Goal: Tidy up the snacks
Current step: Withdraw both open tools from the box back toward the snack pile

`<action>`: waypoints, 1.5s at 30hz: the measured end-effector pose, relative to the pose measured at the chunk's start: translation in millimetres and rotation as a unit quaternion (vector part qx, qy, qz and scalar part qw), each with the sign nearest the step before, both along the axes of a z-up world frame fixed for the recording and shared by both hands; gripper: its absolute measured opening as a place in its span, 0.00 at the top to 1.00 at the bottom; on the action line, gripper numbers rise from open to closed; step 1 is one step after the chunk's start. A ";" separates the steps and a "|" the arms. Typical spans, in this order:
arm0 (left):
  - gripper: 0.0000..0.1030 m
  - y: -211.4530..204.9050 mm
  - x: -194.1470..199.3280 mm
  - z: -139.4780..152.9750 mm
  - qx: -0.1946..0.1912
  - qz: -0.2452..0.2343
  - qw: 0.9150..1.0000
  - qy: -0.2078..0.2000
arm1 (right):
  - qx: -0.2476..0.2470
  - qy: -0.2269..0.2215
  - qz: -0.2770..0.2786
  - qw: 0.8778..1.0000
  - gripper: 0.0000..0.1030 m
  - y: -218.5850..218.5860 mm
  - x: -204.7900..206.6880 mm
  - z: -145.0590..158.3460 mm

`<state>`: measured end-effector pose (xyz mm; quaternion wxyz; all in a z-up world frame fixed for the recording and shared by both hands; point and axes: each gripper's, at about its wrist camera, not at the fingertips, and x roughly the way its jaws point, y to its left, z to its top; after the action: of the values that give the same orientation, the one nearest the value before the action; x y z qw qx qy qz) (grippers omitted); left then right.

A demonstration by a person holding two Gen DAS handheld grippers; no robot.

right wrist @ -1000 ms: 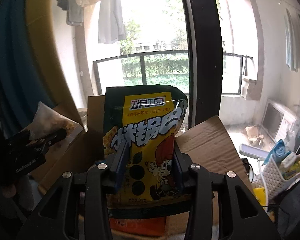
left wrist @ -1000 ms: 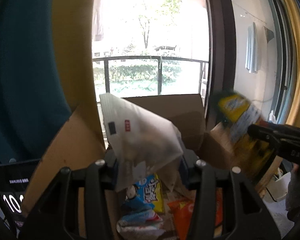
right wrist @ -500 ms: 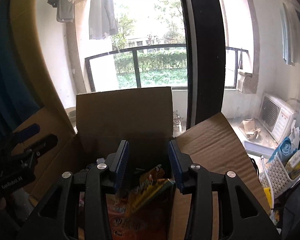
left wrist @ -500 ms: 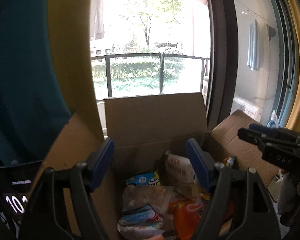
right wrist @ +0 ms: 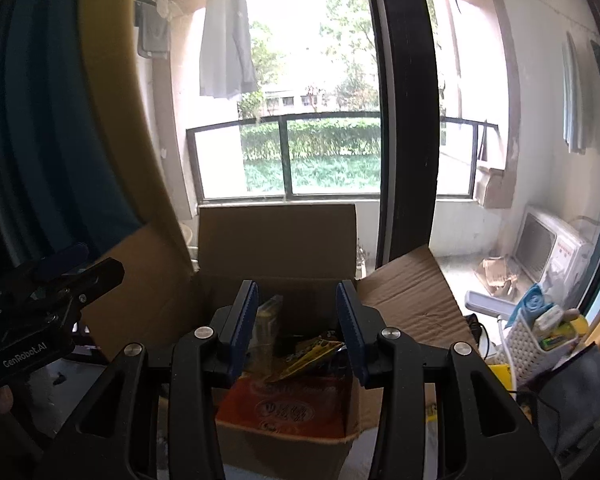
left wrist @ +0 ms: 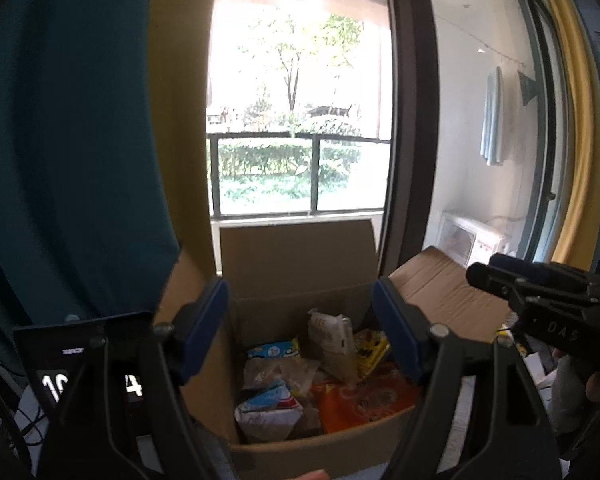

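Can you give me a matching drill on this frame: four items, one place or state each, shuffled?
Items:
1. left gripper
2. orange bag
3. yellow bag
4. shirt

Place or state:
A. hangs outside the window
B. jaws open, empty, above the box
C. front right of the box, lying flat
D. tilted, behind the orange bag

Pairs: 1-B, 2-C, 3-D, 4-A

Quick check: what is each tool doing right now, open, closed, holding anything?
Left tool: open, holding nothing, above the cardboard box.
Right tool: open, holding nothing.
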<state>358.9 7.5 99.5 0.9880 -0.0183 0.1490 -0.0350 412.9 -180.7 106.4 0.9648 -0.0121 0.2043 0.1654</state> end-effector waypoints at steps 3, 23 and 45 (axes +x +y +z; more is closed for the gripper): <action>0.26 -0.9 -18.6 8.0 0.001 -0.002 1.000 -0.010 | -0.001 -0.010 0.003 1.000 0.58 0.7 -20.9 9.7; 0.26 1.9 -122.4 28.5 -0.007 -0.008 0.998 -0.056 | -0.006 -0.043 0.029 0.999 0.58 10.6 -126.2 39.1; 0.26 7.3 -207.4 -0.4 -0.021 -0.011 0.998 -0.057 | 0.012 -0.038 0.043 0.998 0.58 0.8 -219.3 8.3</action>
<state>151.5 14.9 99.1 0.9939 -0.0356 0.0922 -0.0496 193.6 -179.9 114.7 0.9640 -0.0156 0.1645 0.2085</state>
